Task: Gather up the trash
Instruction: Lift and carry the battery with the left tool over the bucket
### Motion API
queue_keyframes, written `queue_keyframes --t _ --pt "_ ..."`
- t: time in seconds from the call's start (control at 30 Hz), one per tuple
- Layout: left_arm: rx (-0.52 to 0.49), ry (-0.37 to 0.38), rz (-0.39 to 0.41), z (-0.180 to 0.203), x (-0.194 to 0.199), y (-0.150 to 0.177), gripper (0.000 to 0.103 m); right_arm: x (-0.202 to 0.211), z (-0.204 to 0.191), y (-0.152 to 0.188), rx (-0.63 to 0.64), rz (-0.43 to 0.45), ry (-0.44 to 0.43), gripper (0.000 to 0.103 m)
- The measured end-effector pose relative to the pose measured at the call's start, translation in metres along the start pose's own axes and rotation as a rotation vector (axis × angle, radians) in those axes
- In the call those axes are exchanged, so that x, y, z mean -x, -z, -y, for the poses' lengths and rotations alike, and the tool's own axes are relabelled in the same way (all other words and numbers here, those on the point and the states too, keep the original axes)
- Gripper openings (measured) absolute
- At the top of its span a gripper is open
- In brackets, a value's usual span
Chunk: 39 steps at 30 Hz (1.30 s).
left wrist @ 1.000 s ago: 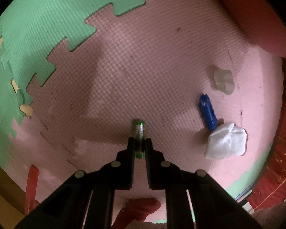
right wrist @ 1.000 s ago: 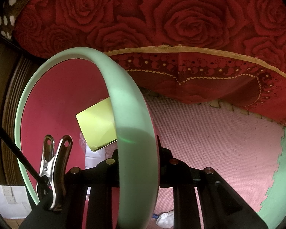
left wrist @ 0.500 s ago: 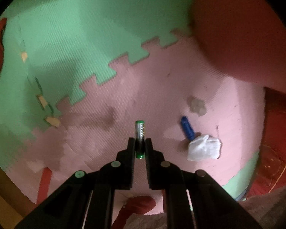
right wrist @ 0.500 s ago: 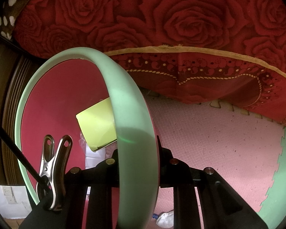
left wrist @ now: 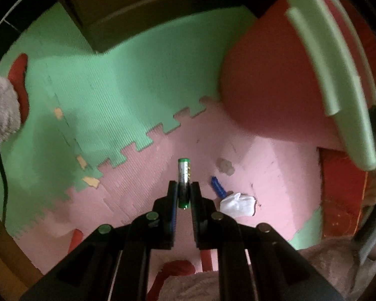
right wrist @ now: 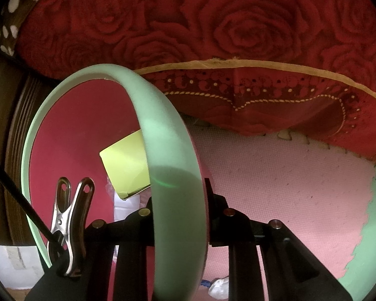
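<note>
While the left tool (left wrist: 183,190) pinches a green battery (left wrist: 183,179) lengthwise and holds it well above the pink floor mat (left wrist: 143,175), the right tool (right wrist: 180,195) grips the pale green rim of a red bin (right wrist: 173,165) containing a yellow card (right wrist: 125,165). Step in hand: carrying the battery to the bin. Next, judged: position it over the opening, then release. A white tissue (left wrist: 237,204), a blue cap (left wrist: 218,186) and a flattened scrap (left wrist: 225,165) remain on the mat.

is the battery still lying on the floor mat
No, the battery is clamped between the left tongs, up off the pink mat.
</note>
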<state>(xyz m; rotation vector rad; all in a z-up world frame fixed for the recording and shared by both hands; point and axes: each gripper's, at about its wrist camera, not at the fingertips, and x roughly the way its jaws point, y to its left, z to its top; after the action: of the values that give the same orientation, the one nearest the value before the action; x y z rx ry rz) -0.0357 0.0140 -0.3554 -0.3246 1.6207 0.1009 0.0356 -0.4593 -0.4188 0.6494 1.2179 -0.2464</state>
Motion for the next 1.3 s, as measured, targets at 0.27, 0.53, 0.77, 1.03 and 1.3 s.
queue_keyframes --t 0.27,0.53,0.77,1.03,1.3 --pt "-0.007 0.007 0.124 0.002 0.056 -0.011 0.01 -0.004 -0.01 0.003 -0.002 -0.003 -0.002 0.023" --pt "-0.036 0.021 0.215 0.013 0.094 -0.014 0.01 -0.011 -0.021 0.006 -0.004 -0.007 -0.002 0.023" --pt "-0.113 0.008 0.302 0.037 0.12 -0.017 0.01 -0.016 -0.025 0.007 -0.007 -0.008 -0.004 0.023" --pt "-0.237 -0.016 0.362 0.075 0.131 -0.027 0.01 -0.016 -0.024 0.005 -0.009 -0.008 -0.006 0.023" --pt "-0.295 -0.015 0.346 0.105 0.118 -0.043 0.01 -0.018 -0.024 0.006 -0.009 -0.009 -0.007 0.023"
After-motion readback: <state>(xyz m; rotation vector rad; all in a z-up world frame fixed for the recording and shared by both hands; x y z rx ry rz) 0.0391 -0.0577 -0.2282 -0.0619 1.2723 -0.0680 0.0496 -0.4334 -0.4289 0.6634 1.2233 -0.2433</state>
